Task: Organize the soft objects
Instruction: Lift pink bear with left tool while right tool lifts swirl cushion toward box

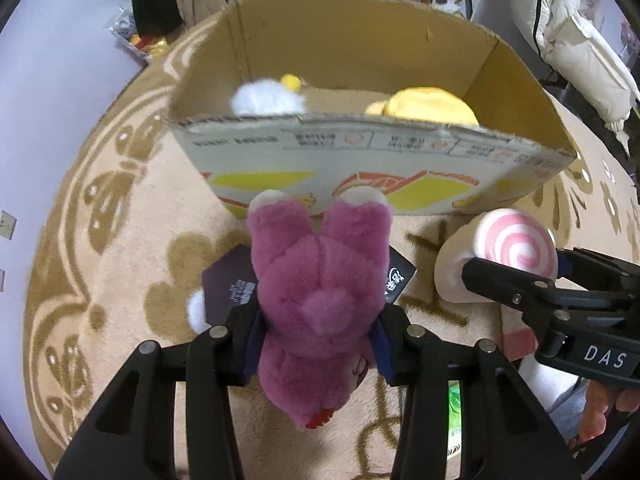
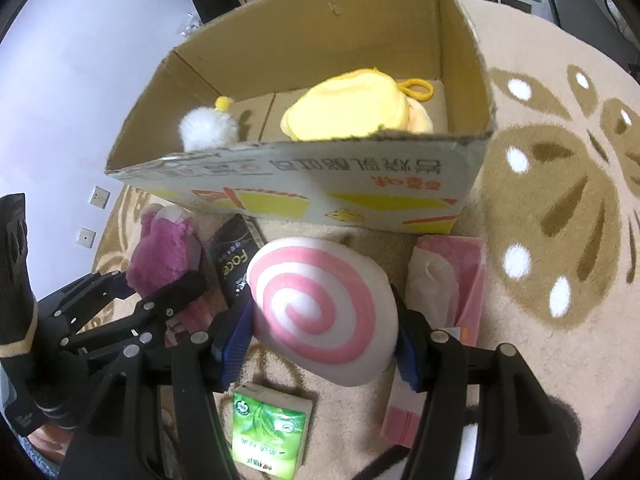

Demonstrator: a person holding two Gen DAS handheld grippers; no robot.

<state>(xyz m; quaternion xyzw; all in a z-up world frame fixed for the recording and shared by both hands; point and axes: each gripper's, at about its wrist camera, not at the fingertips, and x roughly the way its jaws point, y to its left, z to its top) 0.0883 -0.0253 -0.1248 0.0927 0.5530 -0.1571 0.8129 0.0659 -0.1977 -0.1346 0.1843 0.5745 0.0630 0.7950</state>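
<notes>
My left gripper (image 1: 316, 340) is shut on a purple plush bear (image 1: 320, 296), held above the rug just short of the cardboard box (image 1: 360, 168). My right gripper (image 2: 320, 332) is shut on a white plush with a pink spiral (image 2: 320, 304), also in front of the box (image 2: 304, 196). The spiral plush (image 1: 508, 252) and right gripper (image 1: 516, 292) show at the right of the left wrist view. The bear (image 2: 164, 256) and left gripper (image 2: 156, 292) show at the left of the right wrist view. Inside the box lie a yellow plush (image 2: 352, 108) and a white fluffy plush (image 2: 206, 128).
A beige patterned rug (image 2: 560, 240) covers the floor. On it lie a dark packet (image 2: 234, 264), a green tissue pack (image 2: 272, 428) and a pink tissue box (image 2: 452, 276). A white wall (image 1: 60, 100) stands left; shelves and bedding are behind the box.
</notes>
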